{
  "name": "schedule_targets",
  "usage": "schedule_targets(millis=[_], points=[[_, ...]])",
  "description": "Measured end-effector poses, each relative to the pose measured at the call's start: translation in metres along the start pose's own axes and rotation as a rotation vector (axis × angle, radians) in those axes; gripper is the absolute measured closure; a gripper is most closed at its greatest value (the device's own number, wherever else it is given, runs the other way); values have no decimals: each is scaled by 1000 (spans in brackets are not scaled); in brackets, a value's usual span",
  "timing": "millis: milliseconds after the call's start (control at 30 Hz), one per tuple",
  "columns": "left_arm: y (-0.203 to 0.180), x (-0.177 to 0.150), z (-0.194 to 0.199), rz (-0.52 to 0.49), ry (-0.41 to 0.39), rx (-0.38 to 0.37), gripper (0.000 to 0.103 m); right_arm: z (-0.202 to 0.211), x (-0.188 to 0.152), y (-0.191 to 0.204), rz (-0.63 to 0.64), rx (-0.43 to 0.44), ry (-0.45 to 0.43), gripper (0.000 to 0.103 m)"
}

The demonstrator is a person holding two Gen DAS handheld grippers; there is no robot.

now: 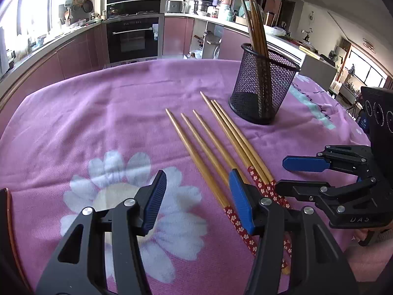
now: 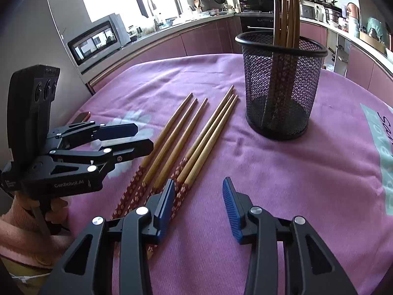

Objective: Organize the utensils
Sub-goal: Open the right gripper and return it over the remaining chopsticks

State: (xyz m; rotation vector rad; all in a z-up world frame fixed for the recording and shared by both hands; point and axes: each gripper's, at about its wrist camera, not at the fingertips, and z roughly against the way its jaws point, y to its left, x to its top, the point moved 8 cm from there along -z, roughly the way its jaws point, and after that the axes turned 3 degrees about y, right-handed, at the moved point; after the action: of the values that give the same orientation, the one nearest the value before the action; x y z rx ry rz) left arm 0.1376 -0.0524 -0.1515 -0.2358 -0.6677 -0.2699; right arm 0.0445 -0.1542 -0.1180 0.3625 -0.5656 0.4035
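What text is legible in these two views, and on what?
"CenRobot.AI": white print on the black body of the left gripper, right wrist view.
"DAS": embossed on the black body of the right gripper, left wrist view; possibly partial.
Small white label at the left gripper's rear: too small to read.
Dark script on the teal band of the pink floral tablecloth: distorted, unreadable.
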Motion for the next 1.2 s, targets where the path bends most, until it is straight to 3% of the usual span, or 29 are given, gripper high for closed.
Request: schedule_targets(millis=[500,600,933,1200], points=[[-2,-11,-5,-21,41,15,57,0,-1,6,73,-96,26,68],[-2,-11,-5,-29,45,18,57,-2,-3,1,71,-123,51,75],[1,-11,-7,-35,63,-7,69,-2,2,-6,41,-116,38,76],[10,0,-17,-24,68,13,70,-13,20,-14,33,-136,20,76]])
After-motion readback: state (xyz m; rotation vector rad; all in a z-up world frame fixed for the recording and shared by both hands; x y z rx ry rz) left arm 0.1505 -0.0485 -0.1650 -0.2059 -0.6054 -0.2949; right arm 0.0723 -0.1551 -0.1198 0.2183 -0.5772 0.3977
